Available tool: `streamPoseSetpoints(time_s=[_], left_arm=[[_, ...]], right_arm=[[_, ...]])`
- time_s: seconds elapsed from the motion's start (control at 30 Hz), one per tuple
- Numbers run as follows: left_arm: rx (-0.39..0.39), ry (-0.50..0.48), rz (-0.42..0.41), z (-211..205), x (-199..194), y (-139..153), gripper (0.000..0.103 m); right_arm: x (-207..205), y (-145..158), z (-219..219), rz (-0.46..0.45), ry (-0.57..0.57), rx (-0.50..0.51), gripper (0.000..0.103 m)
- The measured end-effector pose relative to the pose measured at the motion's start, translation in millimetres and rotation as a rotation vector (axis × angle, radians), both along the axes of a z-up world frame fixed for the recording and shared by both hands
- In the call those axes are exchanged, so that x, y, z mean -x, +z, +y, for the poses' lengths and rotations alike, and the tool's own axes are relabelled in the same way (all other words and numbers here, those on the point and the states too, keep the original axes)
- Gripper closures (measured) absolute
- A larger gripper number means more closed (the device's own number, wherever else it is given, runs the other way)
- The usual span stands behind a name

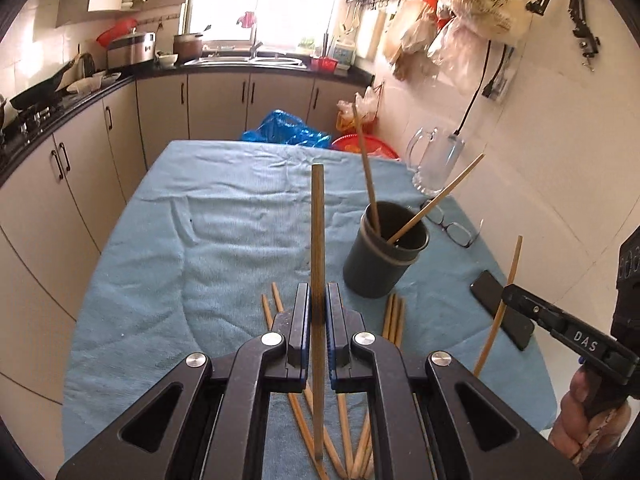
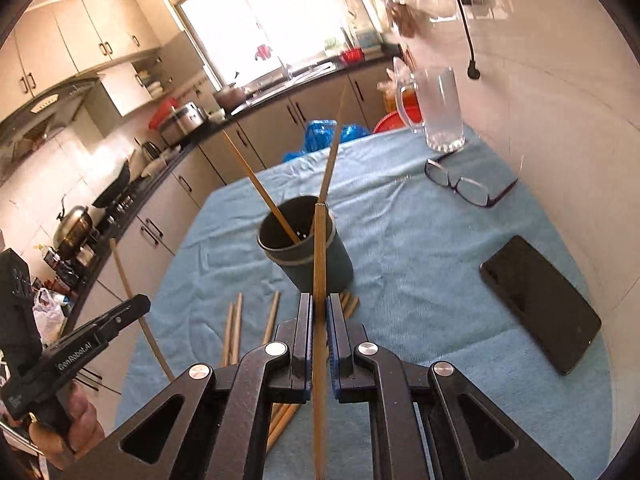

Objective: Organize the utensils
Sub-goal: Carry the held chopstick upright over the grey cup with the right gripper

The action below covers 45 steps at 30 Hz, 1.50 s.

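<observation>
My left gripper [image 1: 318, 305] is shut on a wooden chopstick [image 1: 317, 240] that stands upright between its pads, above the table. My right gripper [image 2: 319, 314] is shut on another chopstick [image 2: 319, 264], also upright. Ahead stands a dark grey cup [image 1: 384, 252] [image 2: 306, 246] holding two slanted chopsticks [image 1: 367, 168]. Several loose chopsticks [image 1: 394, 316] [image 2: 234, 328] lie on the blue cloth [image 1: 224, 232] beneath and beside the grippers. The right gripper with its chopstick [image 1: 498, 312] shows at the right of the left wrist view; the left gripper [image 2: 132, 308] shows at the left of the right wrist view.
A glass mug [image 1: 434, 164] [image 2: 440, 112], a pair of glasses [image 1: 452, 226] [image 2: 468, 188] and a black phone [image 1: 502, 308] [image 2: 540, 304] lie along the table's right side by the white wall. Kitchen counters and cabinets [image 1: 80, 148] run along the left and back.
</observation>
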<state>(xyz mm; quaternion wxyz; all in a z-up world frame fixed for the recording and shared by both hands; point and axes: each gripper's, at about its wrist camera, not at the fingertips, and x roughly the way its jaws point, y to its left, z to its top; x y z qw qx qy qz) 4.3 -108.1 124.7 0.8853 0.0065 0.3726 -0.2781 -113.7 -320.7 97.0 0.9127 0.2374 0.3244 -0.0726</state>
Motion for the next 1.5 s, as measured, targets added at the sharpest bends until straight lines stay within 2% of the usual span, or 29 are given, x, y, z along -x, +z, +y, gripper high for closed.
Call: streamPoseSetpoints(time_s=[0.3,0.87,1.5], left_arm=[[0.019,-0.005,-0.006,0.8,1.4,2.4,0.097],[0.015,-0.012,-0.02,-1.0,0.3,7.5,0.097],[0.032,-0.022,-0.046,-5.3,-2.5,31.5,0.097]], right_arm=[[15.6,14.8,1.7,-0.044,-0.011,0.005,0.096],[13.6,26.3,-9.9,-0.079,-0.036,0.007,0.096],[16.0,47.5,-22.7,-0.12,-0.065,0.012,0.096]])
